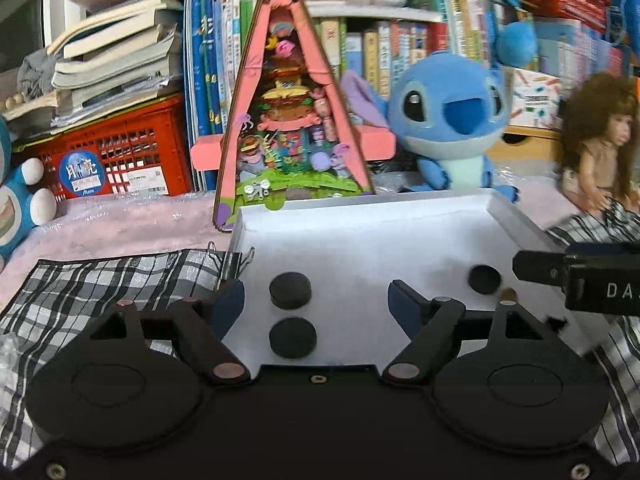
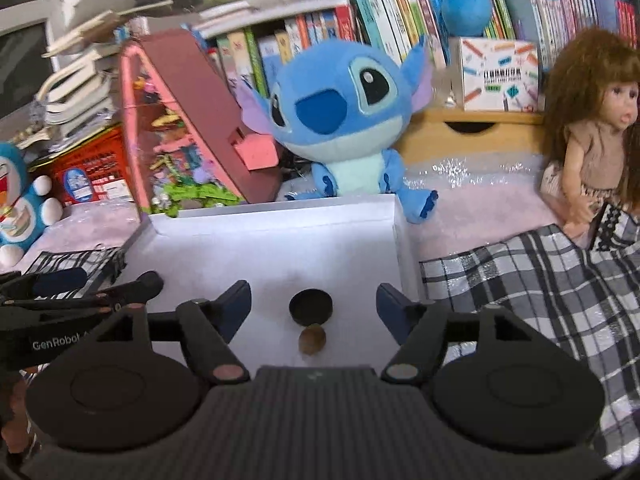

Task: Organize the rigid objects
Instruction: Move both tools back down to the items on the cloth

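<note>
Discs lie in the white tray (image 1: 400,220) on the plaid cloth (image 1: 100,280): two (image 1: 290,290) (image 1: 293,337) between the spread fingers of the left gripper (image 1: 316,300), a third (image 1: 485,279) far right. Behind stand a pink toy house (image 1: 288,120), Stitch (image 1: 452,120) and a doll (image 1: 596,152). Only the right view shows a brown nut (image 2: 312,340) touching a disc (image 2: 311,306), between the right gripper (image 2: 314,304), also spread

My left gripper (image 1: 316,300) is level, its fingers (image 1: 230,304) spread wide with nothing between them. My right gripper (image 2: 314,306) sits just beside it on the right, fingers (image 2: 394,306) likewise parted wide, gripping nothing.
</note>
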The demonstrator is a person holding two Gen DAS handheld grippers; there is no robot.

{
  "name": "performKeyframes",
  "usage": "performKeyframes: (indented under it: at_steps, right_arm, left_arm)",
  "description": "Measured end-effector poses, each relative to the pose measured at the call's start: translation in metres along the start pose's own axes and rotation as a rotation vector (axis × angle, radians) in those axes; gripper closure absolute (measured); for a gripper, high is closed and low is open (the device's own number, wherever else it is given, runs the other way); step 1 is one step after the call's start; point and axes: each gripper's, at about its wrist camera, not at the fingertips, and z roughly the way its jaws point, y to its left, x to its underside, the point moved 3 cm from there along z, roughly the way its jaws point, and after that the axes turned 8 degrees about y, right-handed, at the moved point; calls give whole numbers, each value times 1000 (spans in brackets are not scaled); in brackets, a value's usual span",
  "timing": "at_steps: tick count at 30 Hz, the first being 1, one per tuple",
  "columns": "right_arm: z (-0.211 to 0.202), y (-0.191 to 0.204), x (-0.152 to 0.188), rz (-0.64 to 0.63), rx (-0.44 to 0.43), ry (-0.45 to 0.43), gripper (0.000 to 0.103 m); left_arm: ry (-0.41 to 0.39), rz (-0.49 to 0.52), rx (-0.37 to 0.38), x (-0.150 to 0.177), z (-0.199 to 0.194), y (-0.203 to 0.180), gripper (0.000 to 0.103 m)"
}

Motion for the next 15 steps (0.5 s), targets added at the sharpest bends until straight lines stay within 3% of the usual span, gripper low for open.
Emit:
performKeyframes:
  at_steps: [15]
  right_arm:
    - [-76,16,61,-167,-18,-92,18]
  left_arm:
    - [-16,70,91,64,-74,-13,23]
